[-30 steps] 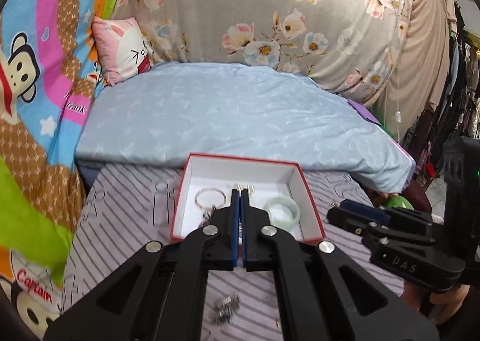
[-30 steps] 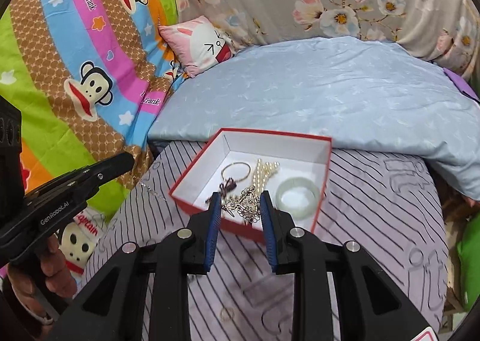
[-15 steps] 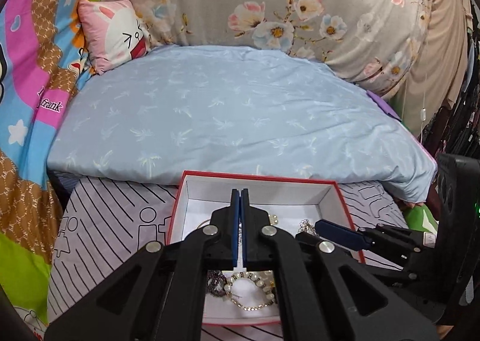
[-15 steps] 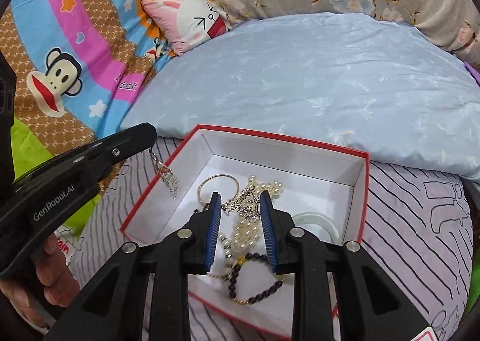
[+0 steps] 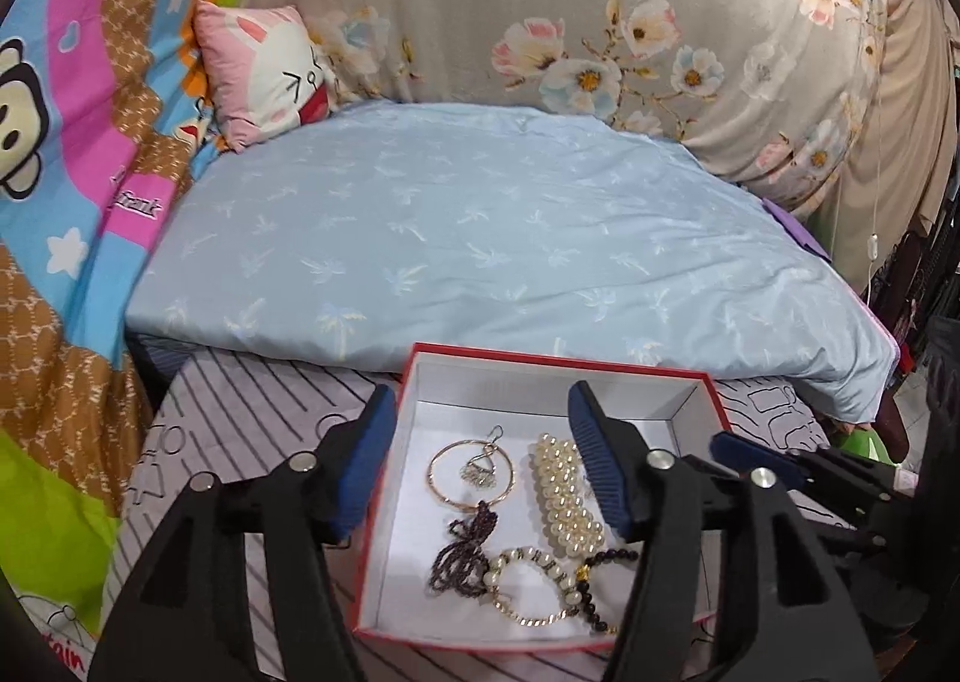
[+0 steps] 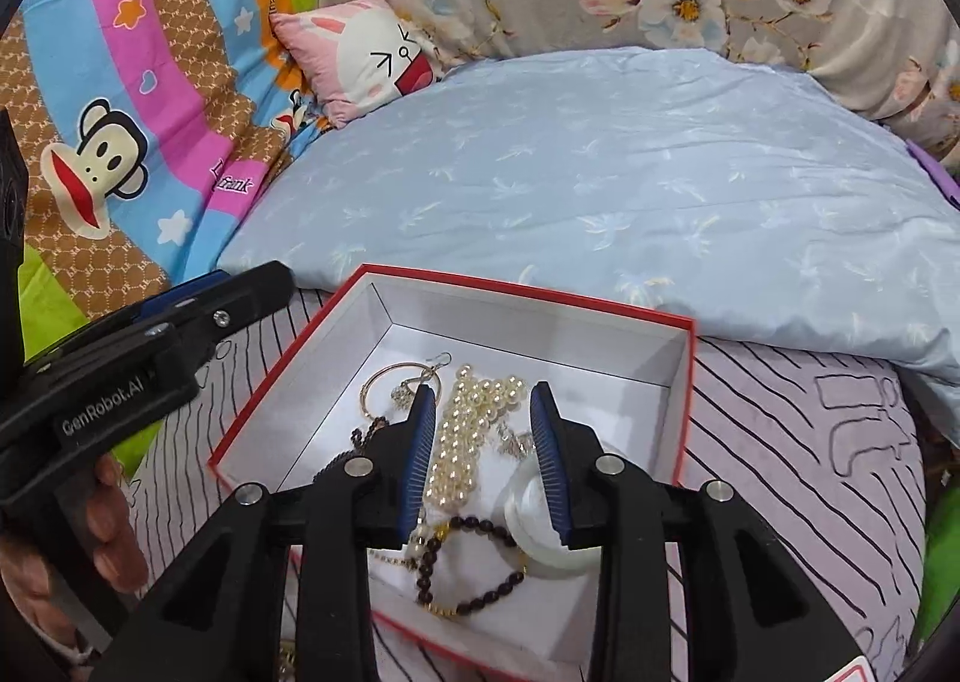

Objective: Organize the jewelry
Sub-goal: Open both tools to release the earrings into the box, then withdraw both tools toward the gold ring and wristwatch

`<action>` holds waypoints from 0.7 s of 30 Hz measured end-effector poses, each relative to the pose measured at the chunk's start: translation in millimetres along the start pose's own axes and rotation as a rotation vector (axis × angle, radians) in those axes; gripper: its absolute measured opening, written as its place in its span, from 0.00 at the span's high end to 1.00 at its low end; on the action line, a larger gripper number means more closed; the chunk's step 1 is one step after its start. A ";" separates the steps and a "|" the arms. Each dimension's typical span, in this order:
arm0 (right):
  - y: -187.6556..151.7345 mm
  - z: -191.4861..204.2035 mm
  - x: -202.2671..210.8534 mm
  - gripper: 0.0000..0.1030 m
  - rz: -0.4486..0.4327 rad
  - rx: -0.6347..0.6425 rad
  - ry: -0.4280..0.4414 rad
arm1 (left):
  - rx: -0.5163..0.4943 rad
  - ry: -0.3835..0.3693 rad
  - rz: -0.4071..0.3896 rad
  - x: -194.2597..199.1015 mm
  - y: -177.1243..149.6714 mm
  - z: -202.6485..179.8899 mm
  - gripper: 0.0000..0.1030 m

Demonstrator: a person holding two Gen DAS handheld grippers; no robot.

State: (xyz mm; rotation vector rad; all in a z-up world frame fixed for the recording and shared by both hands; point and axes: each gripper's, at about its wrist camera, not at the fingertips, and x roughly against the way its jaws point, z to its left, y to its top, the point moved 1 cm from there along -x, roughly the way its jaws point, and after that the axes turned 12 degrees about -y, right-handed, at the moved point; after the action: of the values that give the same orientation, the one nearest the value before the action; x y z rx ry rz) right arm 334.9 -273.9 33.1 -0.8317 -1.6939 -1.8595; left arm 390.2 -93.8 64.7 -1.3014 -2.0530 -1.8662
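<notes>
A white box with a red rim [image 5: 558, 362] [image 6: 528, 295] holds the jewelry. My left gripper [image 5: 480, 406] hangs over the box's left part, its jaws opening wide with nothing pressed between them. Below it a silver drop earring [image 5: 477, 472] lies inside a gold hoop [image 5: 433, 478]. My right gripper [image 6: 483, 398] is low in the box, its jaws opening. A pearl strand [image 6: 462, 442] lies between them, untouched by the pads. A pale jade bangle [image 6: 534, 532] and a dark bead bracelet [image 6: 474, 562] lie under its fingers.
The box rests on a lilac striped cover [image 5: 240, 418]. Behind it a light blue quilt [image 5: 480, 238] bulges up, with a pink pillow [image 5: 264, 69] and a monkey-print blanket [image 6: 108, 153] at the left. A hand [image 6: 102, 532] holds the left gripper [image 6: 240, 292].
The left jaws went from shut to wide open, and the earring that dangled from them now lies in the box. The right jaws widened slightly. Both grippers moved closer over the box.
</notes>
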 end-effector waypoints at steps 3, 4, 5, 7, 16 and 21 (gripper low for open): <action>-17.1 -3.6 25.4 0.66 -0.011 0.003 -0.004 | -0.001 0.027 -0.012 28.1 -10.3 2.1 0.43; -23.5 -4.1 33.2 0.66 -0.015 0.004 -0.009 | 0.002 0.034 -0.012 35.2 -13.6 3.1 0.43; -30.6 -4.2 41.4 0.66 -0.018 0.007 -0.014 | 0.005 0.037 -0.013 45.2 -19.4 4.3 0.43; -47.9 -3.2 58.4 0.65 -0.021 0.015 -0.024 | 0.011 0.052 -0.018 61.1 -29.8 5.8 0.41; -125.5 6.3 96.7 0.64 0.042 0.021 -0.036 | -0.002 0.107 0.048 107.4 -105.8 1.8 0.36; -163.4 17.3 93.1 0.64 0.109 0.023 -0.035 | 0.016 0.097 0.104 116.9 -149.3 -2.4 0.35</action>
State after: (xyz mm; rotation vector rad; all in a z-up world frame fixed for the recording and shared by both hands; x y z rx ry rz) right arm 156.1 -234.2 -13.1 -0.9332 -1.6539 -1.7594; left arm 222.8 -19.8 14.9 -1.2617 -1.9110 -1.8268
